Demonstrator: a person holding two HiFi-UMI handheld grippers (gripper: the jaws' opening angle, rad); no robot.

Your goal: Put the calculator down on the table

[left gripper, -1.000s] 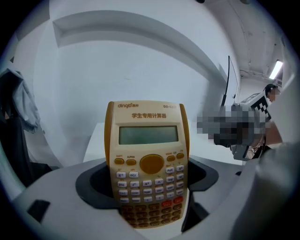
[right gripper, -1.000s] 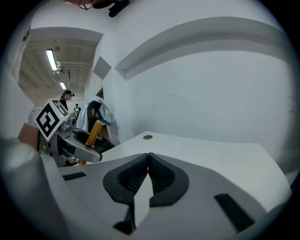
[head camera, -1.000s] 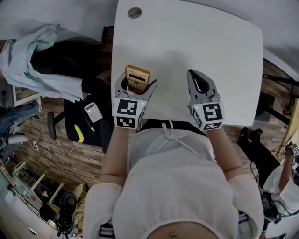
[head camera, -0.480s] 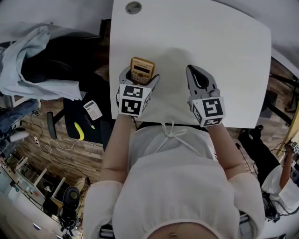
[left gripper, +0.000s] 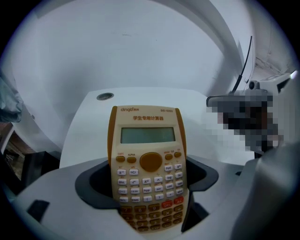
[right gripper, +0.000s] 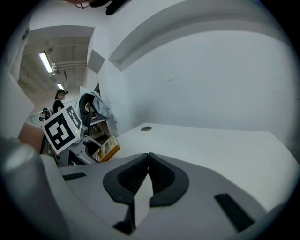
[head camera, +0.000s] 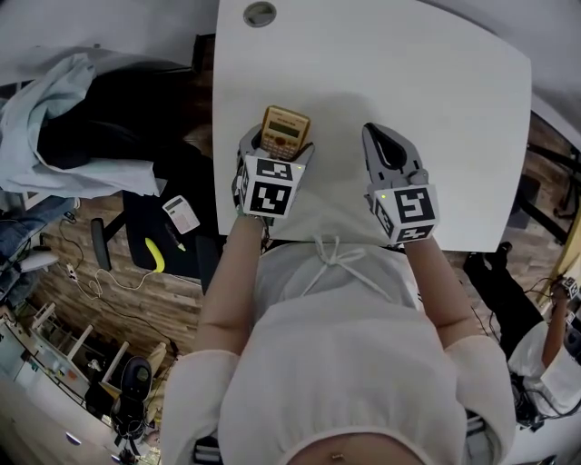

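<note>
Left gripper [head camera: 277,145] is clamping on the calculator [head camera: 284,133]. Its jaws are pressing the two long edges of the lower key rows. The display end is projecting beyond the jaws toward 12 o'clock, and the key face is pointing at the gripper's camera. In the head view the calculator is sitting over the near-left part of the white surface [head camera: 436,91], close to its left edge. Whether the calculator is touching the surface cannot be told from any view.

Right gripper [head camera: 379,145] is hanging at 3 o'clock of the left one, clear of it, over the near part of the same surface. Its jaws are meeting at the tips and are holding nothing.

A round grommet [head camera: 260,14] is sitting in the surface at 12 o'clock of the calculator, well apart from it, near the far-left corner.

Off the surface, at 9 o'clock of the left gripper, a pale garment [head camera: 54,100] is draping over a dark chair. A small white device [head camera: 181,215] is lying on the floor at 8 o'clock.
</note>
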